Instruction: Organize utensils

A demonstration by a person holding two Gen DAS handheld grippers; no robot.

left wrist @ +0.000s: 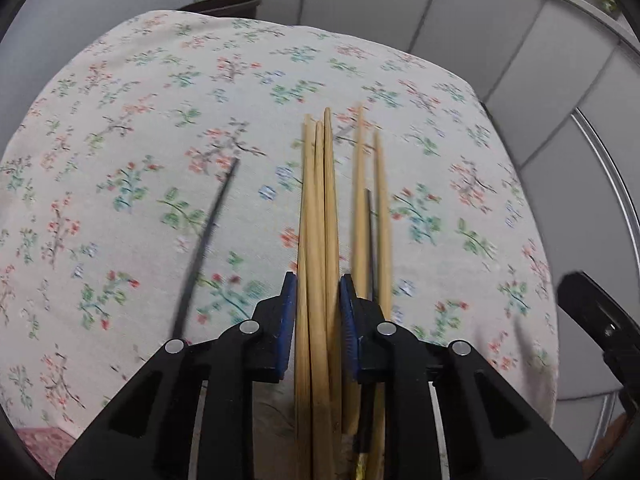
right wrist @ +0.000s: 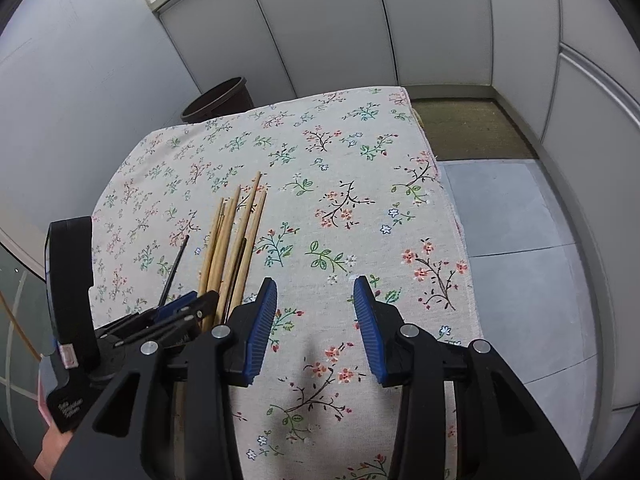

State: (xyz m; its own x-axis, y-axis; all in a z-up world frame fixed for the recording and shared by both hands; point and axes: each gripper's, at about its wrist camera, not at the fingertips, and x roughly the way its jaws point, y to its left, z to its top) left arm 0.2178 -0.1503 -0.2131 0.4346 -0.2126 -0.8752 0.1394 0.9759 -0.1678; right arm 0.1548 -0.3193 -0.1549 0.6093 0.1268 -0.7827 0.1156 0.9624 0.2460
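**Gathering the sticks into one bundle**

Fingers of the left gripper [left wrist: 318,320] are closed on a few wooden chopsticks [left wrist: 320,216], the blue pads pressed against the bundle's sides. Two more wooden sticks [left wrist: 370,208] and a thin dark stick [left wrist: 370,240] lie just beside the right finger, outside the grip as far as the left view shows. Another dark stick [left wrist: 208,236] slants off to the left, apart from the rest. All of them sit over the floral cloth [left wrist: 120,120]; whether the held tips touch it I cannot tell.

The right gripper [right wrist: 316,320] is wide open and holds nothing — it hovers over bare cloth, near the sticks.

To do this step well, the left should probably keep firm, even pressure so the round sticks do not roll or fan out. The right can then come in low and pick the loose ones singly — the thin dark ones look likely to slip. A dark bin [right wrist: 218,100] stands beyond the table's far edge.
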